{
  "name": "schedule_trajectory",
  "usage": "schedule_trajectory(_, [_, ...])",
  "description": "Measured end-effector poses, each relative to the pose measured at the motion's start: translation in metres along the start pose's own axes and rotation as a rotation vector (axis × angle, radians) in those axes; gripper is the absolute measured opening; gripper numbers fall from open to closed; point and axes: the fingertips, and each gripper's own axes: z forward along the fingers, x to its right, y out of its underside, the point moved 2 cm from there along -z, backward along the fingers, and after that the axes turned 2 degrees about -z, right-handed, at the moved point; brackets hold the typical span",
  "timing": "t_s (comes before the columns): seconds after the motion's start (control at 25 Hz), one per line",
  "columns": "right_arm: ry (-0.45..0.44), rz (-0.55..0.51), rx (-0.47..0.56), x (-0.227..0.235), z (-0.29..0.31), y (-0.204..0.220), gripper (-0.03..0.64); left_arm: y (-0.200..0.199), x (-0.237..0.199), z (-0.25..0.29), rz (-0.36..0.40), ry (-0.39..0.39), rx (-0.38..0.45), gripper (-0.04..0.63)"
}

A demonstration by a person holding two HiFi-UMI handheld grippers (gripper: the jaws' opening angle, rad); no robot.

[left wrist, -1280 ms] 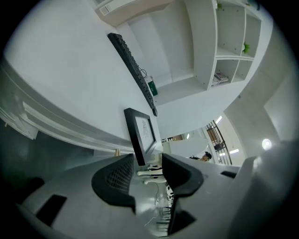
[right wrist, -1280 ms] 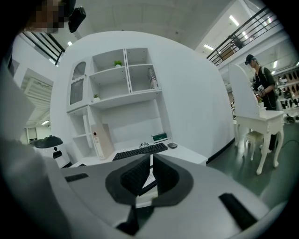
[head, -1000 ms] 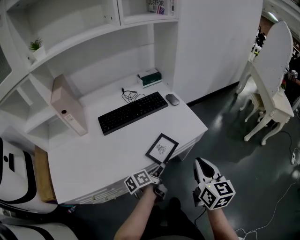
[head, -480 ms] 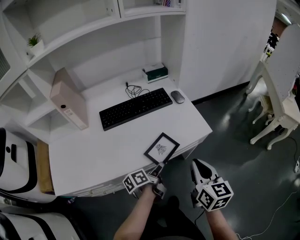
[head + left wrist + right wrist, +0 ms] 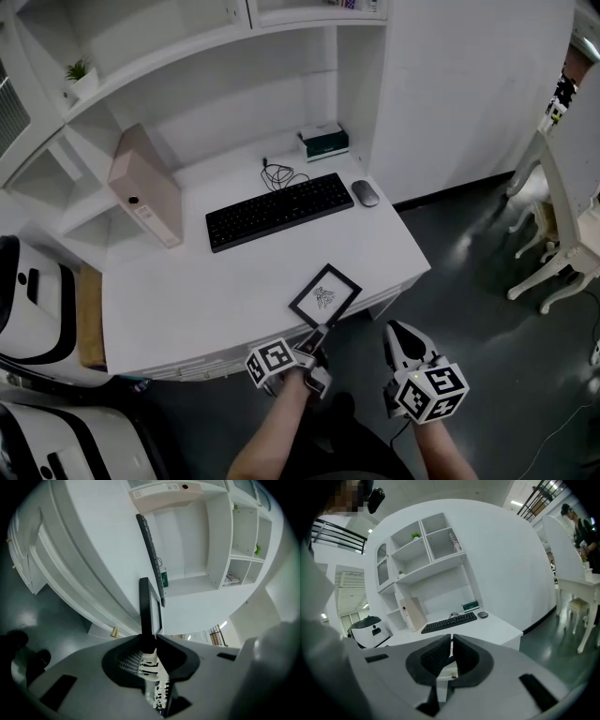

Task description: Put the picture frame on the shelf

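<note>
Head view: the picture frame (image 5: 324, 296) is a thin black rectangle around a white sheet with a small dark drawing. It lies flat on the white desk (image 5: 187, 300), close to the front edge and turned cornerwise. Its near corner is covered by the tip of the left gripper (image 5: 315, 341), so the contact itself is hard to make out here. The right gripper (image 5: 403, 336) hangs off the desk, over the dark floor (image 5: 487, 281). A keyboard (image 5: 278, 211) and a mouse (image 5: 366, 193) lie farther back.

Left gripper view: the frame (image 5: 146, 606) shows only edge-on, as a dark bar. The left gripper (image 5: 152, 638) has just been closing its jaws, and they now pinch the frame's corner. The drawing cannot be seen here.

Right gripper view: the right gripper (image 5: 452, 639) has its jaws clenched together with nothing between them. Beyond them the shelves (image 5: 436, 564) stand upright above the keyboard (image 5: 449, 622), a front-on look that the head view lacks.
</note>
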Motion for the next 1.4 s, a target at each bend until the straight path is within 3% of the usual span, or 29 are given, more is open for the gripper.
schedule_trajectory(0.84, [-0.132,-0.023,0.011,0.005,-0.006,-0.014,0.002,0.013,0.034,-0.023,0.0,0.129,0.128,0.061])
schedule_trajectory(1.4, [-0.293,-0.081,0.023,-0.031,0.018,-0.038,0.002,-0.029,0.09,-0.076,0.013,0.218,0.348,0.061])
